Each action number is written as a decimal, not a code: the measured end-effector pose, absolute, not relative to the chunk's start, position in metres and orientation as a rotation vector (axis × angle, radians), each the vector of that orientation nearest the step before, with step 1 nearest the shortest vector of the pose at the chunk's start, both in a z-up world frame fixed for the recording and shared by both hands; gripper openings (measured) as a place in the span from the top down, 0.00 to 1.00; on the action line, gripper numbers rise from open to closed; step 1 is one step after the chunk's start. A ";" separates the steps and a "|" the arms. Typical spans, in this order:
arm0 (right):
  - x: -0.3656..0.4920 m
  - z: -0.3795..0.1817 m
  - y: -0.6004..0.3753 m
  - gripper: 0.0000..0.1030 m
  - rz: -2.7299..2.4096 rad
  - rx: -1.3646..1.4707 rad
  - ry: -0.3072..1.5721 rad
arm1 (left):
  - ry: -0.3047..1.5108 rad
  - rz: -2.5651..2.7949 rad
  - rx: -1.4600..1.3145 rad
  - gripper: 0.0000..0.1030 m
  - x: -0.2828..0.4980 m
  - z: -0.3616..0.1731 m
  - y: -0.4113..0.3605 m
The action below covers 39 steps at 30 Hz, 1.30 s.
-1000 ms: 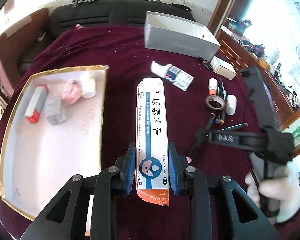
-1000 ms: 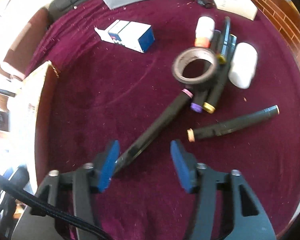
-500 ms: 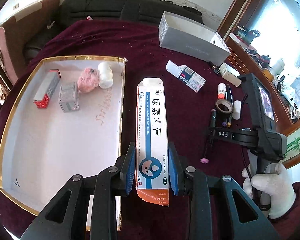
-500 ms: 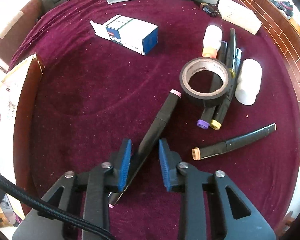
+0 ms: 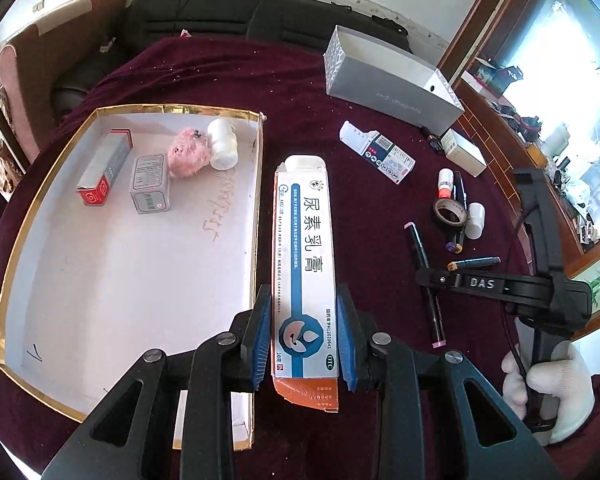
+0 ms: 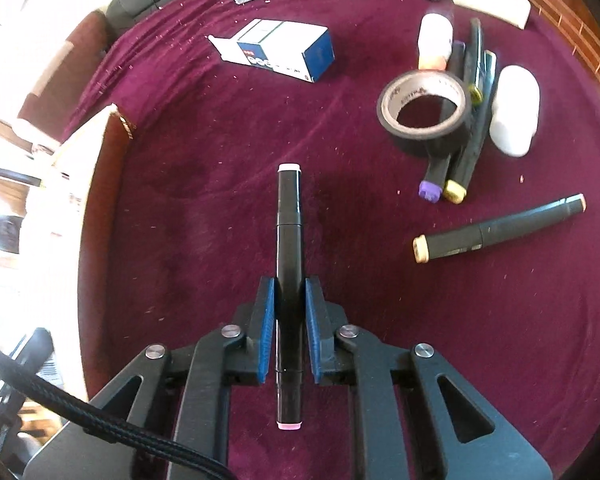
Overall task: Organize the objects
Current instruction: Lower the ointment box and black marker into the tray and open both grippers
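My left gripper (image 5: 302, 336) is shut on a long white-and-blue ointment box (image 5: 306, 240), which hangs just right of the gold-rimmed white tray (image 5: 100, 280). The tray holds a red-and-grey box (image 5: 104, 168), a grey box (image 5: 150, 184), a pink fluffy ball (image 5: 188, 152) and a white bottle (image 5: 223, 144). My right gripper (image 6: 290, 320) is shut on a black marker with pink caps (image 6: 289, 220), which lies along its fingers over the maroon cloth. The left wrist view shows that gripper (image 5: 432, 280) and marker (image 5: 422, 252) at the right.
A tape roll (image 6: 424, 116), several markers (image 6: 496, 228), a white capsule (image 6: 514, 112) and an orange-capped bottle (image 6: 434, 40) lie at the right. A blue-and-white box (image 6: 284, 50) and a silver box (image 5: 388, 80) lie farther back. A white-gloved hand (image 5: 548, 392) grips the right handle.
The right gripper's jaws closed onto the pink-capped marker, which swung from a slant into line with the fingers. The left gripper, still holding the ointment box, shifted so more of the tray shows.
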State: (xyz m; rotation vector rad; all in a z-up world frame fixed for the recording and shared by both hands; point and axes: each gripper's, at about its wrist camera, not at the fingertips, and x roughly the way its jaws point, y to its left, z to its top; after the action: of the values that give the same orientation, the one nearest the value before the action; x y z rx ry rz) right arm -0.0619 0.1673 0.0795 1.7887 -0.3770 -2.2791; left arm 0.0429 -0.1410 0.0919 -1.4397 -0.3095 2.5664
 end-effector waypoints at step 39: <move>-0.047 0.118 -0.031 0.87 -1.812 1.630 -0.471 | -0.441 2.688 -1.607 0.75 0.047 0.065 -0.296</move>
State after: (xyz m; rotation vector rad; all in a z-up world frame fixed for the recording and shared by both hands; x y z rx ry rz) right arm -0.0467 -0.0313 0.1178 1.6303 -0.4707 -1.8117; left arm 0.0472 -0.2959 0.0654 -1.6066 -0.4409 2.6876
